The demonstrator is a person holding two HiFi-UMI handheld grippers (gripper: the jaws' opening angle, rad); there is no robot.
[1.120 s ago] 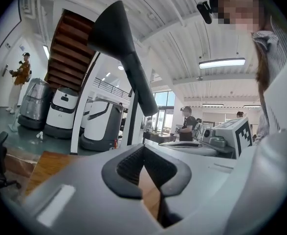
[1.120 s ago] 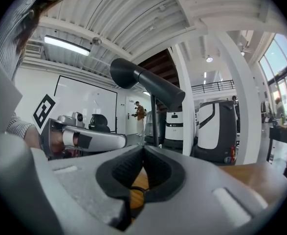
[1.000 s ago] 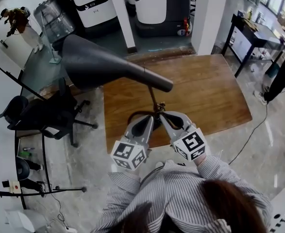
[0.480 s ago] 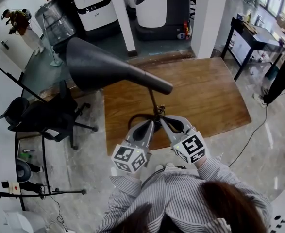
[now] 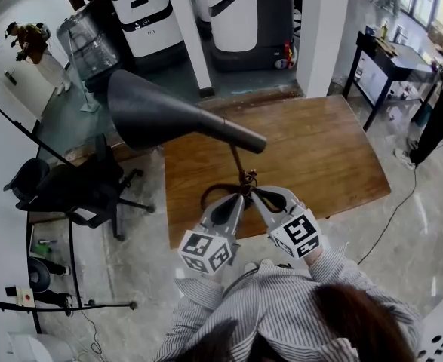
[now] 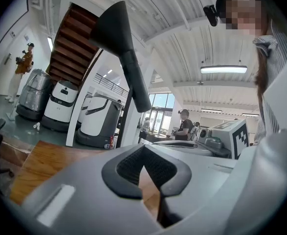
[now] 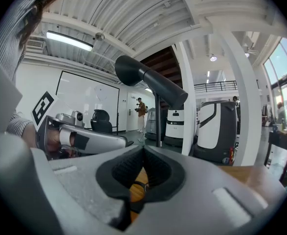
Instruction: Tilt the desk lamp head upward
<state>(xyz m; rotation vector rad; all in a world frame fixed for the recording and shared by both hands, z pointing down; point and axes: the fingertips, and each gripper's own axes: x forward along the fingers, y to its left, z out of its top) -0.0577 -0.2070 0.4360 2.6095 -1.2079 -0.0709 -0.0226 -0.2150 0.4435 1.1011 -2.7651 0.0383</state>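
While L+R fingers (image 6: 127, 173) closed, lamp head (image 5: 155, 115) overhead.

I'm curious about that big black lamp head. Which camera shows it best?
The head view: it looks down on the whole lamp head, from wide cone to narrow end, above the wooden table. The left and right gripper views look up at it from below, foreshortened against the ceiling.

The brown wooden tabletop (image 5: 319, 149) lies bare to the right and toward the far edge, so there is wide room to pass. Over its left part hangs the dark grey cone-shaped lamp head (image 5: 161, 115), and its thin dark stem (image 5: 238, 161) rises near the front edge. A black office chair (image 5: 78, 183) blocks the left side.
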